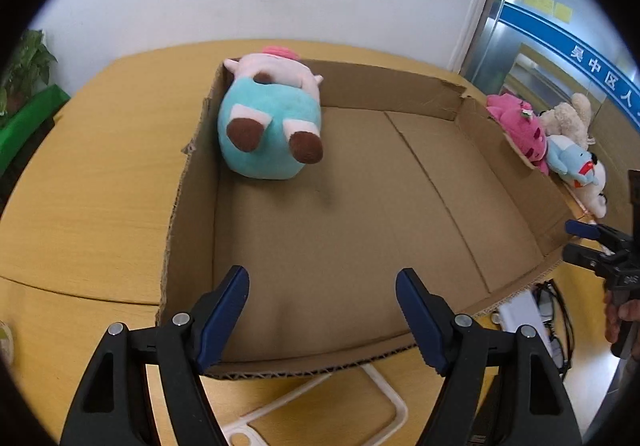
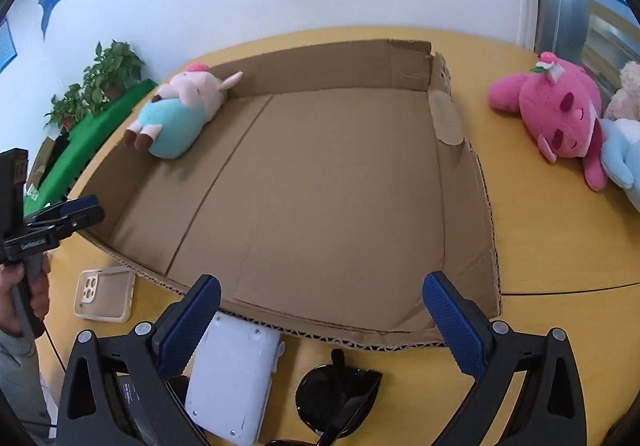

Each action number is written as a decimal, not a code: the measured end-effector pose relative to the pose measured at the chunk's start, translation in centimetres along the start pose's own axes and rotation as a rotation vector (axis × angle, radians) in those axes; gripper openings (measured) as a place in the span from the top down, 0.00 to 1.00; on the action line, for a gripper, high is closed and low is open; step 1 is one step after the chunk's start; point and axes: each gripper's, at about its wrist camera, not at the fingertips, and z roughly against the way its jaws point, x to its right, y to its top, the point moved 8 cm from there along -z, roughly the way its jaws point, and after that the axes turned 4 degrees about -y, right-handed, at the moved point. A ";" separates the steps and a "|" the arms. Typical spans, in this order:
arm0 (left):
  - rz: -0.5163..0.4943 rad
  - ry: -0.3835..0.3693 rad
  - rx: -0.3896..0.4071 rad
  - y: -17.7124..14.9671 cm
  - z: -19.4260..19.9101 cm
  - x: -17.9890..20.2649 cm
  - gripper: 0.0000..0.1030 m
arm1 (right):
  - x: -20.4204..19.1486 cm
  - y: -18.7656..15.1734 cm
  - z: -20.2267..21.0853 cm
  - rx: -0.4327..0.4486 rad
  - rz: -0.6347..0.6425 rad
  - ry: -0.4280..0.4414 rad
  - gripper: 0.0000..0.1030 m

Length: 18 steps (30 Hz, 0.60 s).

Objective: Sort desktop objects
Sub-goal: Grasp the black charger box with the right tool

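My left hand-held gripper (image 1: 322,320) is released, its blue pads spread wide over the near edge of the cardboard box (image 1: 432,86), with nothing between them. My right hand-held gripper (image 2: 322,326) is likewise released and empty, hovering at the box's near rim, above the worktop (image 2: 560,242).

Inside the box, in its far left corner, lies a plush pig in a teal outfit (image 1: 270,126), on its side with its brown feet turned toward me and its pink head against the far wall. The rest of the box floor is bare cardboard.

Outside the box, to its right on the yellow wooden worktop, a pink plush bear (image 2: 560,118) lies face up, touching a light blue plush (image 2: 622,162) beside it; a cream plush (image 2: 628,94) sits just behind them.

On the worktop near me, just in front of the box, I see a white device (image 2: 236,378), black sunglasses (image 2: 340,398) and a beige phone case (image 2: 106,296).
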 end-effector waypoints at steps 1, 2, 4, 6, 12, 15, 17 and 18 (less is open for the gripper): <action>0.000 0.011 -0.002 0.0 0.0 -0.2 0.26 | -0.3 -0.3 0.1 0.001 0.019 0.004 0.00; 0.001 0.014 -0.002 0.1 0.0 -0.4 0.26 | -0.4 -0.4 -0.1 0.001 0.022 0.005 0.00; 0.009 0.010 -0.001 0.1 0.0 -0.6 0.26 | -0.2 -0.7 0.3 0.004 0.029 0.007 0.00; 0.006 0.006 -0.002 0.0 0.2 -0.7 0.26 | -0.1 -0.9 1.2 0.015 0.040 -0.010 0.00; 0.024 0.007 0.029 -0.4 3.0 -0.4 0.26 | -1.0 -1.7 6.4 0.130 0.082 0.020 0.00; 0.008 -0.022 0.074 -1.1 5.9 0.9 0.26 | -2.3 -3.8 9.3 0.170 0.149 0.061 0.00; -0.028 -0.054 0.090 -2.0 7.5 2.3 0.26 | -3.0 -6.2 10.3 0.145 0.192 0.114 0.00; -0.037 -0.075 0.092 -2.6 8.1 3.1 0.26 | -3.6 -7.4 10.4 0.127 0.214 0.145 0.00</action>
